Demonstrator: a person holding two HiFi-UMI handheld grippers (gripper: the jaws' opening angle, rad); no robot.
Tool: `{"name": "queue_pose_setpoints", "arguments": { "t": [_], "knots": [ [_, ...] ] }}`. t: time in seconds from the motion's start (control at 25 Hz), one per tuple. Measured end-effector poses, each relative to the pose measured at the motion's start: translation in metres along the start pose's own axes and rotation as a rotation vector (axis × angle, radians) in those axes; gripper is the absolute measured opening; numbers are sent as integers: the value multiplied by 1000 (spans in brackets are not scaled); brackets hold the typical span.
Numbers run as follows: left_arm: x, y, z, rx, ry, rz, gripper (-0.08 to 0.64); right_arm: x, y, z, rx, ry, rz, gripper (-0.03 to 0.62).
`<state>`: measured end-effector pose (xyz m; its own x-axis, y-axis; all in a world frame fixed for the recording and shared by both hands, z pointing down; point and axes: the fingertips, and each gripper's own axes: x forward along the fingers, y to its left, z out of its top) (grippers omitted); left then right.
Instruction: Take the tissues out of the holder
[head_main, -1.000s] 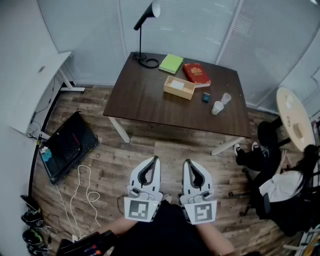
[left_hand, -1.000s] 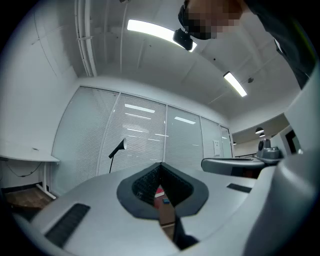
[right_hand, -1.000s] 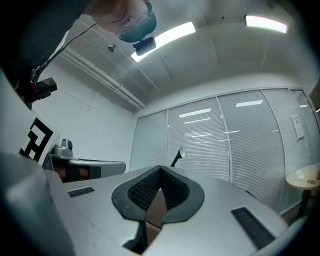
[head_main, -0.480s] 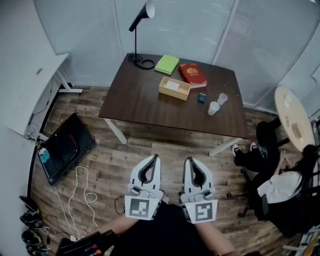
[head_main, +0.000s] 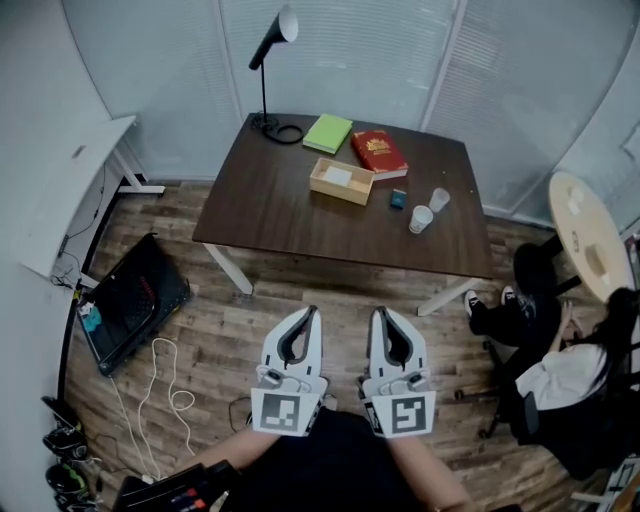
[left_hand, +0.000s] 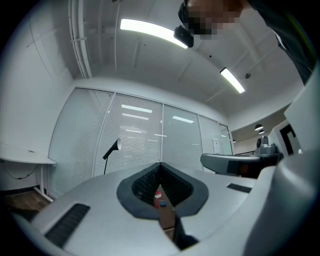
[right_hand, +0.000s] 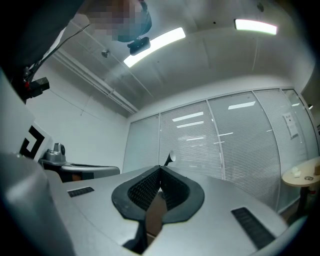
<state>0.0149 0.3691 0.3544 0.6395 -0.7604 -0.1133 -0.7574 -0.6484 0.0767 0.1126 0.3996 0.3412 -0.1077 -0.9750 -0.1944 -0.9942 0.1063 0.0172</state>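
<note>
- Low in the head view, side by side above the wooden floor (head_main: 240, 325): left gripper (head_main: 313, 313) and right gripper (head_main: 377, 312), both pointing toward the dark table (head_main: 280, 220) and well short of it.
- In the left gripper view, jaws of the left gripper (left_hand: 161, 164) closed tip to tip, with nothing clamped. Only a sliver of the table visible through the hollow behind the tips.
- In the right gripper view, jaws of the right gripper (right_hand: 161, 167) likewise pressed together and empty.
- Near the middle of the table, toward its far edge: the wooden tissue holder (head_main: 342, 188), well apart from both grippers.
- In the holder's open top: white tissues (head_main: 339, 175), lying flat and untouched.
- Just behind the holder: a green book (head_main: 328, 133) and a red book (head_main: 379, 153), next to each other.
- At the far left corner of the table: a black desk lamp (head_main: 264, 80) with its cord looped around the base.
- Right of the holder: a small blue object (head_main: 398, 200), then two clear cups (head_main: 421, 218), near one another.
- On the floor at the left: an open black case (head_main: 135, 310) and a loose white cable (head_main: 165, 385).
- At the right edge: a seated person (head_main: 575, 385) beside a round table (head_main: 588, 235).
</note>
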Motion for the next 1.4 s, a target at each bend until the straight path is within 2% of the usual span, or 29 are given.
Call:
{"name": "queue_pose_setpoints", "arguments": {
  "t": [0.2, 0.48, 0.72, 1.08, 1.4],
  "knots": [
    [3, -1, -1, 17, 5, 15, 0, -1, -8, -3, 15, 5, 10, 9],
    [8, 17, -6, 21, 21, 66, 0, -2, -18, -16, 40, 35, 0, 11],
    [35, 9, -16, 13, 24, 21, 0, 12, -28, -30, 43, 58, 14, 9],
    [109, 22, -27, -9, 16, -19, 0, 65, -62, -40, -9, 77, 5, 10],
    [210, 71, -31, -5, 10, -48, 0, 170, -106, -61, -10, 93, -37, 10]
  ]
}}
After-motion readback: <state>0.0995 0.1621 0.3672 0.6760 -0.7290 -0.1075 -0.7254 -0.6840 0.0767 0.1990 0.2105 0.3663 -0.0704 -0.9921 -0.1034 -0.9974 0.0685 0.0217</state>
